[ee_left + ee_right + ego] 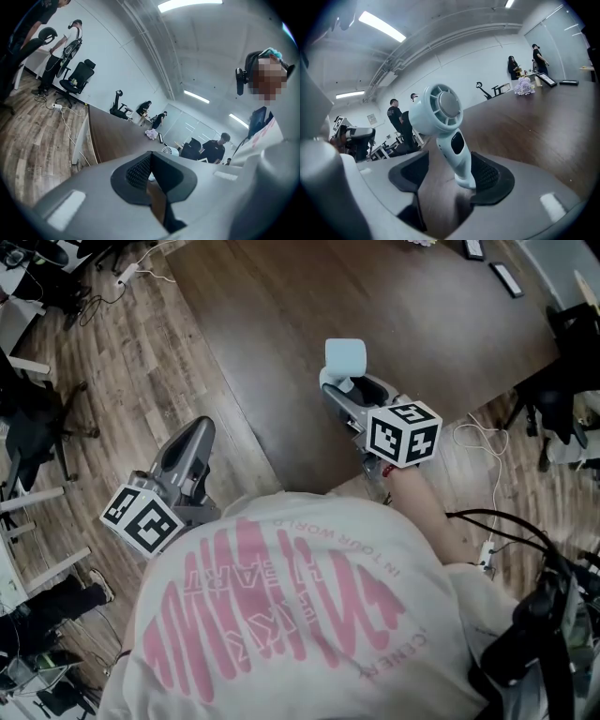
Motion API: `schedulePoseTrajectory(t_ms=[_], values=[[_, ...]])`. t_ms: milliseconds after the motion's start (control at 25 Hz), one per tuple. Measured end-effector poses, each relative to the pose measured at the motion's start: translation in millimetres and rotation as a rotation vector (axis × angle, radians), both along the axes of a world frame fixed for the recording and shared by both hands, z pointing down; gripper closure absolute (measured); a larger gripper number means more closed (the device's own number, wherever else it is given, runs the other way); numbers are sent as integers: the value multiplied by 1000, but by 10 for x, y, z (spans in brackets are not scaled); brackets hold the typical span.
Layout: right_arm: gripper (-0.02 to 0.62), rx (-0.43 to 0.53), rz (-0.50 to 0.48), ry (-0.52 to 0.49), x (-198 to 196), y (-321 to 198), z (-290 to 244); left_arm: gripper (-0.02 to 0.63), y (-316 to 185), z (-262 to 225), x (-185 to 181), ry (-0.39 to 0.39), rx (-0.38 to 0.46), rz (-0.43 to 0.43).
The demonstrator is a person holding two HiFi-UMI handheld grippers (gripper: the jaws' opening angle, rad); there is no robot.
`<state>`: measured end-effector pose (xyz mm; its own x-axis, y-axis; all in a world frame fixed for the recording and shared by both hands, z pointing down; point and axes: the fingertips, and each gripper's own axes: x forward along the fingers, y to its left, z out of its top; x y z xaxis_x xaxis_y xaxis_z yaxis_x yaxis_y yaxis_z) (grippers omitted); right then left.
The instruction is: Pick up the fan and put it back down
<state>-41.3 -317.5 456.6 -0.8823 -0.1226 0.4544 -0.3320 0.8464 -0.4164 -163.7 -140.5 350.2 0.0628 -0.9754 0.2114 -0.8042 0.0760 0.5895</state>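
Jaws, right gripper: standing wide apart, both dark ribbed pads showing, with the fan's handle between them. The handle stands nearer the pad on the right of the right gripper view; whether it touches that pad cannot be told. Jaws, left gripper: closed together, nothing between them. Fan: pale, handheld type, round grilled head over a slim handle, upright on its base on the table, near the table's edge closest to the person. Table: dark brown wood top. Right gripper, head view: over the table's near edge, marker cube at its rear. Left gripper, head view: off the table's left edge, above the plank floor, well apart from the fan.
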Motion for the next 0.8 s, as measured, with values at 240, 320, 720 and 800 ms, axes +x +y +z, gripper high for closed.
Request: schedulePoseTrajectory(t_ms=[240, 320, 720, 800], values=[[303, 141, 34, 75, -154, -178, 58, 591, -6, 18, -63, 7, -17, -19], [325, 208, 48, 76, -188, -234, 31, 591, 14, 22, -79, 4, -22, -35], [383, 197, 38, 19, -377, -275, 17, 591, 284, 66, -153, 12, -55, -136], [389, 227, 30, 29, -384, -271, 3, 591, 314, 70, -167, 14, -55, -147]])
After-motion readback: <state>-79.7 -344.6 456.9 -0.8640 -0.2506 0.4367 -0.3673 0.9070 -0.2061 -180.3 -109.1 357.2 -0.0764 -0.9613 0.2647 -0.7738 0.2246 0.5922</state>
